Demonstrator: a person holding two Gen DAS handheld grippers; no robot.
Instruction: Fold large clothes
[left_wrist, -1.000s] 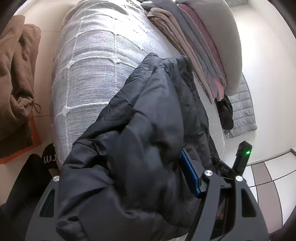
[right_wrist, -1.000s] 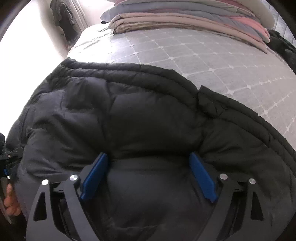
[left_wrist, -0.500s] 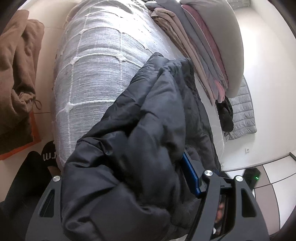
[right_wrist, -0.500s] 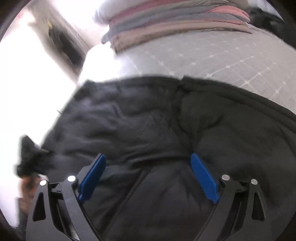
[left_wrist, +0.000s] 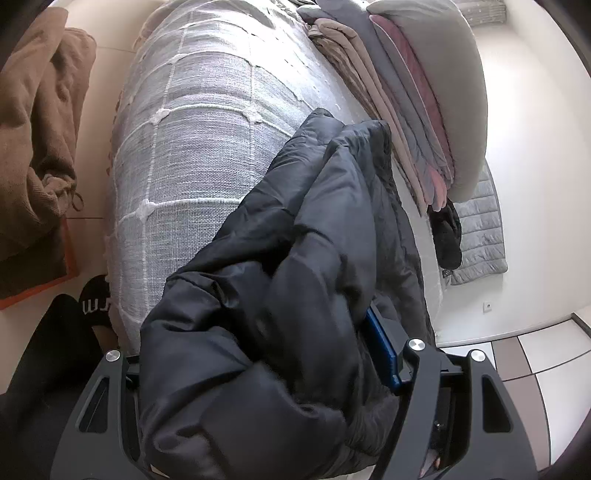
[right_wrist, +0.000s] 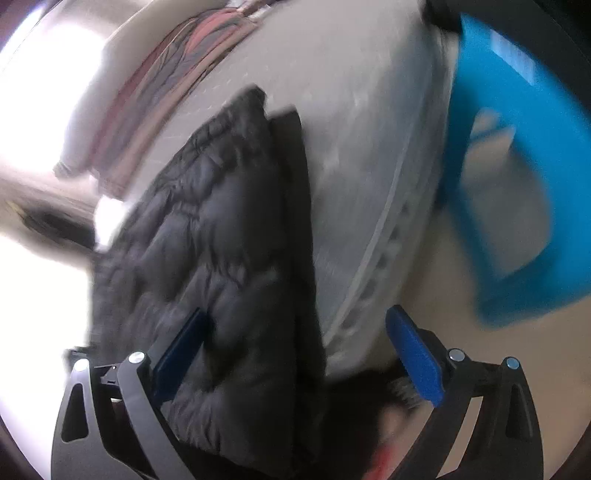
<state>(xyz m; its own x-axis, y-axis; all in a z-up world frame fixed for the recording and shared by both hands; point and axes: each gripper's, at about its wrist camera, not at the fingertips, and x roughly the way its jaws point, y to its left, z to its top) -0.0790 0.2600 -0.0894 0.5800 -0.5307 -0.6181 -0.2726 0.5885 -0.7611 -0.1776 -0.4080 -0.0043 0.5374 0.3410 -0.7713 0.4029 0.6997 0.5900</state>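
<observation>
Both grippers, left gripper (left_wrist: 258, 362) and right gripper (right_wrist: 295, 350), show matte black frames, silver screws, and blue finger pads (right_wrist: 417, 354).

Black quilted jacket (left_wrist: 295, 258), grey bedcover with white grid (left_wrist: 192, 147), blue claw pads (right_wrist: 417, 354)

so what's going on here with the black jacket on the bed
A person with a gripper in each hand is folding a black puffer jacket on a grey bed. The left gripper has a thick bunch of it between its fingers. The right gripper is open, the jacket lying partly between its fingers.
</observation>
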